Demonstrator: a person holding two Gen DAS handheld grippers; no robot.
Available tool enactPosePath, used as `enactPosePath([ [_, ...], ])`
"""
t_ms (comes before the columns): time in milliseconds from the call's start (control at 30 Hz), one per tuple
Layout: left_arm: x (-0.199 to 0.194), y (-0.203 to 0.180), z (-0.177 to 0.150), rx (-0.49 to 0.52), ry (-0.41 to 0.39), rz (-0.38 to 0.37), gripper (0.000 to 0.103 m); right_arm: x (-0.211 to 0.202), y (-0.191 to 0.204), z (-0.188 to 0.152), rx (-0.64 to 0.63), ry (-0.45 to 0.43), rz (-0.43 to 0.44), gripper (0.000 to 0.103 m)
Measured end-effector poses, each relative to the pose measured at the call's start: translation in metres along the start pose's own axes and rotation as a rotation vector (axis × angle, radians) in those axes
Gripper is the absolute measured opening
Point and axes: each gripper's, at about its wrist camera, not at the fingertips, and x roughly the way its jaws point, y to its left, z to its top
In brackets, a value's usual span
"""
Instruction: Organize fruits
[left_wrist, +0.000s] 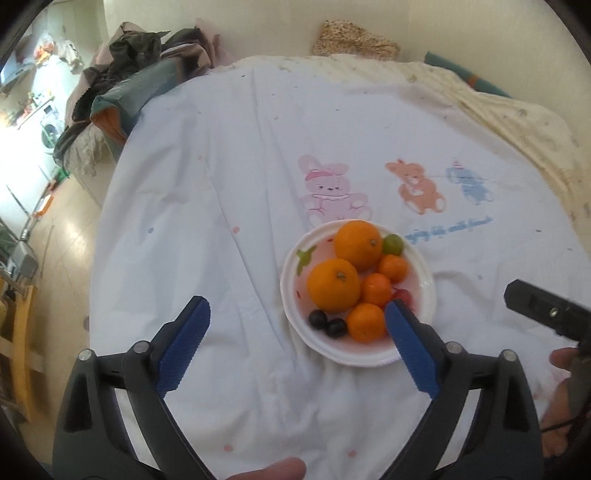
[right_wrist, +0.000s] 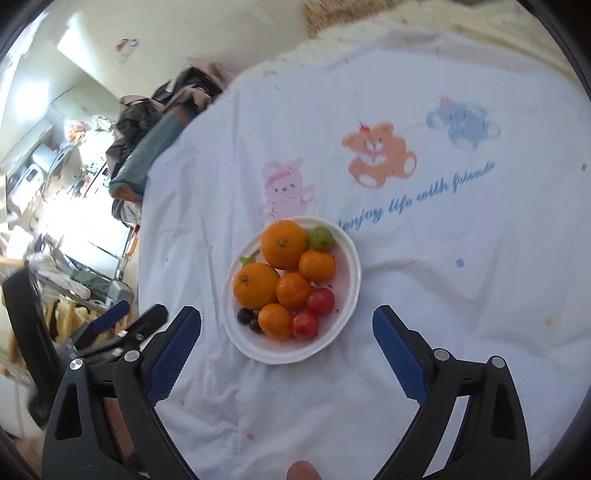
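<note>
Looks pretty much wrapped up to me. Everything's sitting in the shallow white ceramic bowl with the scalloped rim (right_wrist: 352, 266) on the white cartoon-bear bedsheet (right_wrist: 461, 295): two big oranges (right_wrist: 284, 243), three small mandarins (right_wrist: 317, 264), two red cherry tomatoes (right_wrist: 320, 301), a green grape (right_wrist: 320, 237) and a couple of dark grapes (right_wrist: 245, 316).

I can't spot any loose fruit on the bed. The left gripper (left_wrist: 297, 319) and right gripper (right_wrist: 286, 325) both have their blue-padded fingers spread wide with nothing in them, hovering over the near edge of the bowl. If anything's left, it's out of frame.
</note>
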Motion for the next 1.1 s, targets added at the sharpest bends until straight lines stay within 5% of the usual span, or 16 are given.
enactPosePath([
  [100, -0.025, 0.007, -0.004, 0.027, -0.039, 0.01, 0.103, -0.018, 0.006, -0.013, -0.048, -0.047, -0.055, 0.101],
  [467, -0.081, 0.016, -0.053, 0.01, -0.131, -0.011, 0.103, -0.05, 0.031, -0.064, -0.163, -0.126, -0.138, 0.103],
  [667, -0.082, 0.012, -0.07, -0.009, -0.174, 0.017, 0.103, -0.052, 0.032, -0.075, -0.156, -0.184, -0.197, 0.103],
  [833, -0.071, 0.007, -0.078, -0.011, -0.121, -0.021, 0.103, -0.048, 0.045, -0.077, -0.23, -0.235, -0.226, 0.103],
  [967, -0.072, 0.003, -0.076, 0.013, -0.165, 0.025, 0.103, -0.043, 0.051, -0.079, -0.265, -0.25, -0.234, 0.103],
  [1100, -0.07, 0.012, -0.072, -0.039, -0.163, -0.008, 0.103, -0.037, 0.051, -0.077, -0.261, -0.234, -0.232, 0.103],
])
